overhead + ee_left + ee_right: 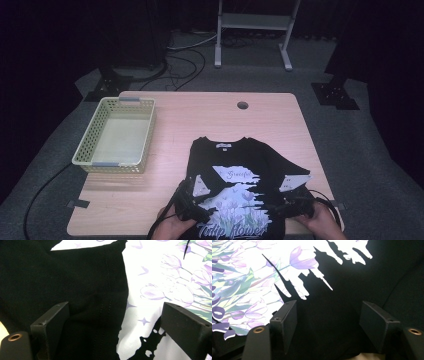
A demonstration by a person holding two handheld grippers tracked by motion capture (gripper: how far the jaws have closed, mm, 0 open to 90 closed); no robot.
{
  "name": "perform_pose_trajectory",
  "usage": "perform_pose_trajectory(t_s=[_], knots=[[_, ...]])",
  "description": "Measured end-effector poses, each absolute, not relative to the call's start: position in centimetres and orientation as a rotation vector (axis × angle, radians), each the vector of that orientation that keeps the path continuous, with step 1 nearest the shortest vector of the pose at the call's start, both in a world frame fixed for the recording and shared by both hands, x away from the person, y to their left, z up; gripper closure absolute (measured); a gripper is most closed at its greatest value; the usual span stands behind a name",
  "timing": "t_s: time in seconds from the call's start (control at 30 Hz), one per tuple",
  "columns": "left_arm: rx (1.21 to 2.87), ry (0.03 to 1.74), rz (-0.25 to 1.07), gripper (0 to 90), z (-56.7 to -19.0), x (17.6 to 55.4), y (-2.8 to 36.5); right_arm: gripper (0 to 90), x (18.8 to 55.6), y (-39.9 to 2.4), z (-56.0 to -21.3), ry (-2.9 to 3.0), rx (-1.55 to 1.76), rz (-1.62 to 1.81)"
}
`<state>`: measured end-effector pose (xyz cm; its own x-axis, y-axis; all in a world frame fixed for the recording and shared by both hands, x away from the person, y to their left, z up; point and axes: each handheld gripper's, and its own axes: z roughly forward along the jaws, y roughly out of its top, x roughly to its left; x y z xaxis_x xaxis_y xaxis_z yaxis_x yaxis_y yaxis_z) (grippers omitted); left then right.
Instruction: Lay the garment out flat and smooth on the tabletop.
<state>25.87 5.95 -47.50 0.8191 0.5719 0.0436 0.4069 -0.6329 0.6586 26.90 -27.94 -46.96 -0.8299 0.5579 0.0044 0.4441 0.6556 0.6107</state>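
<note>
Black T-shirt [250, 165] w/ a tulip print and the words "Tulip flower" lies flat at the near edge of the bench [200, 107], centre-right, collar toward the far edge. Both sleeves are folded inward over the front; in the left tool view the folded sleeve's hemmed edge lies across the white-and-purple print. Left tool [192, 200] rests on the shirt's near-left part, jaws spread wide w/ fabric [87, 290] between them, not pinched. Right tool [295, 200] rests on the near-right part, jaws likewise spread over black cloth [332, 322] beside the print. 1 hand [172, 227] holds the left tool, the other hand [325, 222] the right, both at the near edge. Pale yellow perforated basket [117, 135] stands at the bench's left edge, well apart from the shirt. 1 round hole [242, 105] sits near the far edge.
</note>
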Motion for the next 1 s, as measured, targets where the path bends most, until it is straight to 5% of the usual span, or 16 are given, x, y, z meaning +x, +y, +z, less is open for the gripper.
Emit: perform_pose_trajectory(t_s=[0.73, 1.0], knots=[[2.405, 0.483, 0.283, 9.1, -44.5, 27.1, 1.5, 28.6, 24.2, -31.0, -47.1, 2.667, 0.844, 0.925], [2.47, 0.373, 0.245, 22.6, -44.3, 30.0, -0.1, 28.6, 24.2, -31.0, -47.1, 2.665, 0.847, 0.921]])
